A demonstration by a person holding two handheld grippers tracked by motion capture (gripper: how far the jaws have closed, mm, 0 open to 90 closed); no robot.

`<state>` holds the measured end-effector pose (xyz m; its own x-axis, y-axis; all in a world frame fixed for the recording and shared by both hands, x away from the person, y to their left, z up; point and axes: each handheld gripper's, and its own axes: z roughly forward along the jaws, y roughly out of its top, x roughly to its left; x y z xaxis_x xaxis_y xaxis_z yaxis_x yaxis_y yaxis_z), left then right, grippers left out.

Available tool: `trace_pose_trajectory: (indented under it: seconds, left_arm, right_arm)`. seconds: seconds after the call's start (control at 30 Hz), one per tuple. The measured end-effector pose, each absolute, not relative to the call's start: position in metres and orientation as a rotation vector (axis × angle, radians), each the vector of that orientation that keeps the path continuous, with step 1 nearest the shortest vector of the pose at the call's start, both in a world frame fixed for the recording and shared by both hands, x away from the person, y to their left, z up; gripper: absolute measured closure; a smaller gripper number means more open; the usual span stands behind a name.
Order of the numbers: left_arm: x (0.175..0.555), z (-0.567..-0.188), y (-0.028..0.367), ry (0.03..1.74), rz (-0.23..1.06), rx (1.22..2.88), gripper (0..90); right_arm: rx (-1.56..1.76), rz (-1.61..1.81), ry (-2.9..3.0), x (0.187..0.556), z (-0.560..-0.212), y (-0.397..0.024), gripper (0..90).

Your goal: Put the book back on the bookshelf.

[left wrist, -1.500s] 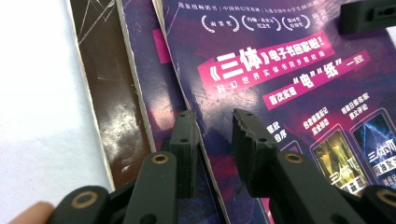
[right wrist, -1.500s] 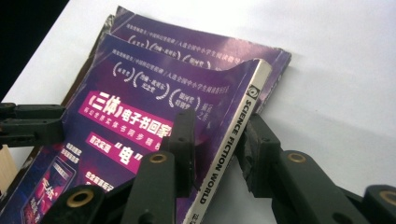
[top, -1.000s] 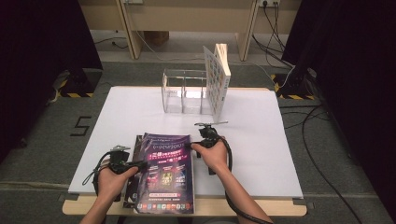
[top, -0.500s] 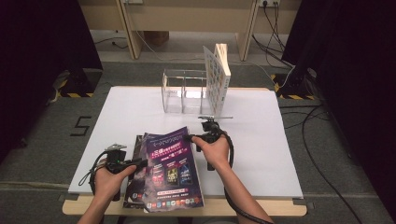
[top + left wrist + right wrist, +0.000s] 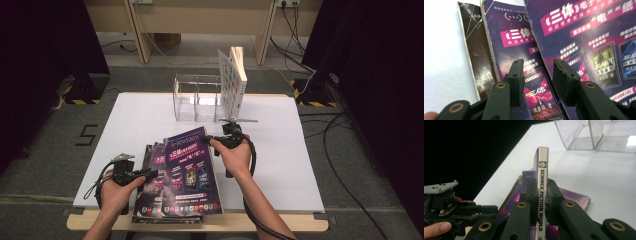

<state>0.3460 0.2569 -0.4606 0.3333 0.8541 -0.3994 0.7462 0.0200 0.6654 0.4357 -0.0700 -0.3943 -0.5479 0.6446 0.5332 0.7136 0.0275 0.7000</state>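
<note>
**Lifting the top magazine from a stack at the near edge of the table.**

The right gripper (image 5: 216, 141) is clamped on the spine of a thin purple glossy magazine (image 5: 190, 170), whose right side is raised and tilted above the remaining purple magazines in the stack (image 5: 150, 185). The left gripper (image 5: 152, 173) has just been opening; its jaws stand apart over the lower covers with nothing pinched between them. A clear acrylic divided rack (image 5: 197, 97), already holding one white patterned book (image 5: 232, 80) upright, stands near the far edge of the white table (image 5: 300, 165). To proceed well, keep the spine squarely gripped, let the left gripper steady the stack, and raise slowly so the cover below does not follow.
</note>
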Motion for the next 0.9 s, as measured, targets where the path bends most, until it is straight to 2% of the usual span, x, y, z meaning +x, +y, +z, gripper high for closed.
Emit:
trace_pose_trajectory:
  seconds: [0.43, 0.9]
  left_arm:
    - [0.346, -0.459, 0.258, 1.437, 0.197, 1.743, 56.2]
    - [0.346, -0.459, 0.257, 1.436, 0.199, 1.745, 55.9]
  right_arm:
    - [-1.475, -1.678, -2.209, 0.436, -0.374, -0.078, 83.3]
    - [-1.486, -1.758, -2.227, 0.434, -0.361, -0.081, 83.3]
